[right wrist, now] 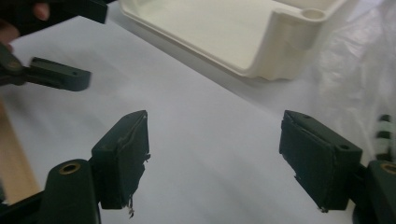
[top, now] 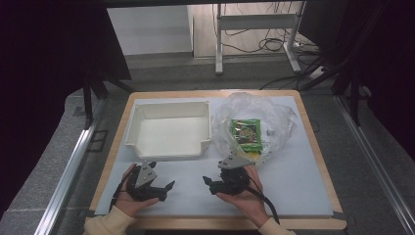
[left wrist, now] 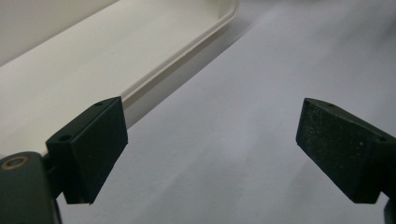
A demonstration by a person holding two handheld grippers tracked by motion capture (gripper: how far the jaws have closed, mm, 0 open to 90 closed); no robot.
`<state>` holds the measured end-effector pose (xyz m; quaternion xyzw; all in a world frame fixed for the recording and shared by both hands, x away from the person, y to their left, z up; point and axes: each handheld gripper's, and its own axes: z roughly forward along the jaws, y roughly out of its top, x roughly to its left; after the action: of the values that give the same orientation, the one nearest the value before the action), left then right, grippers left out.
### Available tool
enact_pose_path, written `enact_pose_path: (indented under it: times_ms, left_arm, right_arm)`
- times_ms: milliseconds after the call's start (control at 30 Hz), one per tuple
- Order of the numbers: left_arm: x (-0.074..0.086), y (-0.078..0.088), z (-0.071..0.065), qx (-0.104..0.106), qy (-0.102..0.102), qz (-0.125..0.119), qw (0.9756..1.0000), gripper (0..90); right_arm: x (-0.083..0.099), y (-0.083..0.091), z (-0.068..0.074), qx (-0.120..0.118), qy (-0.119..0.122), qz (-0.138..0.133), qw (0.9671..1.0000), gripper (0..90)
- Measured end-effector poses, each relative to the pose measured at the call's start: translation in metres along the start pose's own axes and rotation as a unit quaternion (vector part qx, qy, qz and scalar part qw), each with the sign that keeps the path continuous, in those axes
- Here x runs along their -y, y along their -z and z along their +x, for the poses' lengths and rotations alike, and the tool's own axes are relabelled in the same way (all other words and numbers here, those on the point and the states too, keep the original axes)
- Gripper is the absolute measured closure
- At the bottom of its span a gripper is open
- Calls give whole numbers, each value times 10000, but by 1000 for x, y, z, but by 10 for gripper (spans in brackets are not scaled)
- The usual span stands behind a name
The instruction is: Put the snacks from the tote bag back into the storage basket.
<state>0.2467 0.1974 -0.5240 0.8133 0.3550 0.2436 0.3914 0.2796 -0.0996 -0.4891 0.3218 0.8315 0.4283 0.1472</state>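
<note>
Left tongs (top: 169, 187) held spread wide with nothing between the jaws, resting low over the pale blue sheet (top: 293, 176) covering the wooden desk (top: 323, 161), near its front edge. Pointed toward the middle of the desk, close to the front wall of the shallow cream plastic tray (top: 169, 128); in the left gripper view, seen with that tray's rim (left wrist: 187, 51) running past the left jaw. Right tongs (top: 206, 182) likewise released, jaws parted and gripping nothing, facing the left tongs across a bare stretch of sheet. In the right gripper view (right wrist: 215, 158), seen over plain sheet, with the left tongs (right wrist: 70, 42) farther off at the upper left and the tray corner (right wrist: 285, 42) beyond. Lay just behind the right hand (top: 244, 193): a crumpled clear plastic bag (top: 279, 117), beside the tray on its right, with a green printed snack packet (top: 246, 134) resting flat on it. Touched by neither pair of tongs. Left hand (top: 128, 198) wrapped around its gripper's body, cream sleeve at the wrist.
</note>
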Motion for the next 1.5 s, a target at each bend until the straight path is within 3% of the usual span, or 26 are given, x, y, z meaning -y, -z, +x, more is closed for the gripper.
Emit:
enact_pose_path:
  times_ms: [133, 233, 333, 800, 1000, 1133, 1367, 1500]
  left_arm:
    - [0, 0, -1, -25, -32, -3, 10000, 89]
    - [0, 1, -2, -66, -10, -33, 10000, 90]
    - [-1, 1, -3, -69, -12, -51, 10000, 89]
    - [-3, 3, -1, -75, 21, -26, 10000, 94]
    - [-4, -1, -3, -74, 5, 15, 10000, 94]
    - [-4, -2, -2, -58, -80, 109, 9999, 93]
    - [-4, -2, -2, -77, -20, 94, 9999, 93]
    - [-5, -4, -1, -78, -42, 134, 9999, 92]
  right_arm:
    - [1, 1, -5, 176, 11, 121, 9998, 254]
    - [-2, 3, -6, 142, 15, 101, 9998, 259]
    - [-7, 3, -11, 139, 47, 249, 9996, 258]
    - [-38, 14, -22, -46, 64, 102, 9999, 200]
    - [-47, 22, -29, -104, -72, -52, 9999, 181]
    - [-55, 26, -39, -95, -145, -143, 9997, 177]
    - [-62, 30, -50, 60, -213, -131, 9997, 138]
    - [-67, 38, -57, 92, -139, -329, 9993, 127]
